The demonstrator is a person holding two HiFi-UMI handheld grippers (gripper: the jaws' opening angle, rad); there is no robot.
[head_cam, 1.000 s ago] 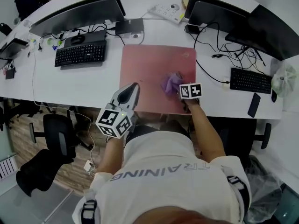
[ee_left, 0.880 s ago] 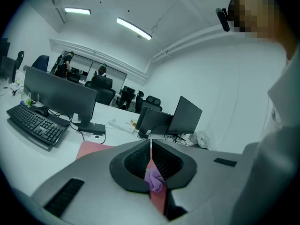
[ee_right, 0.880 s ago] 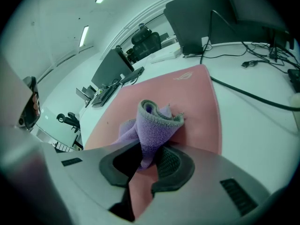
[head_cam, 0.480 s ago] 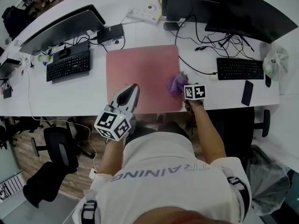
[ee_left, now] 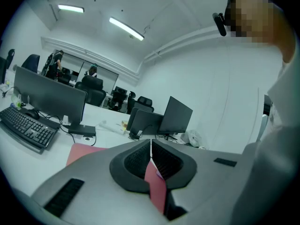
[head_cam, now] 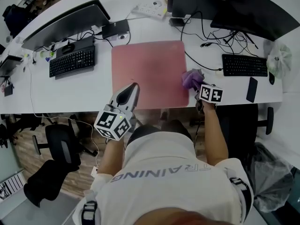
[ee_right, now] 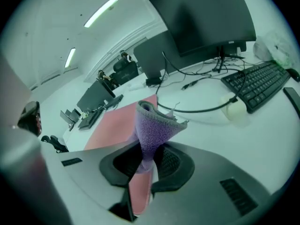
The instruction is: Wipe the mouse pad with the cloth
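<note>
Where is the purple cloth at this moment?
In the head view, the purple cloth is at the right edge of the pink mouse pad, pinched in the right tool.

The cloth (ee_right: 151, 128) pinched in your right gripper (ee_right: 146, 161) looks soft and fuzzy, a nubby purple fabric with a stitched hem. Your mouse pad (head_cam: 147, 71) is a matt pink sheet, smooth, no sheen. That gripper and your left gripper (ee_left: 151, 144) have matt grey plastic shells; the fingers (ee_left: 136, 162) carry dark ribbed pads. The table (head_cam: 93, 88) is smooth white, faintly glossy.
</note>
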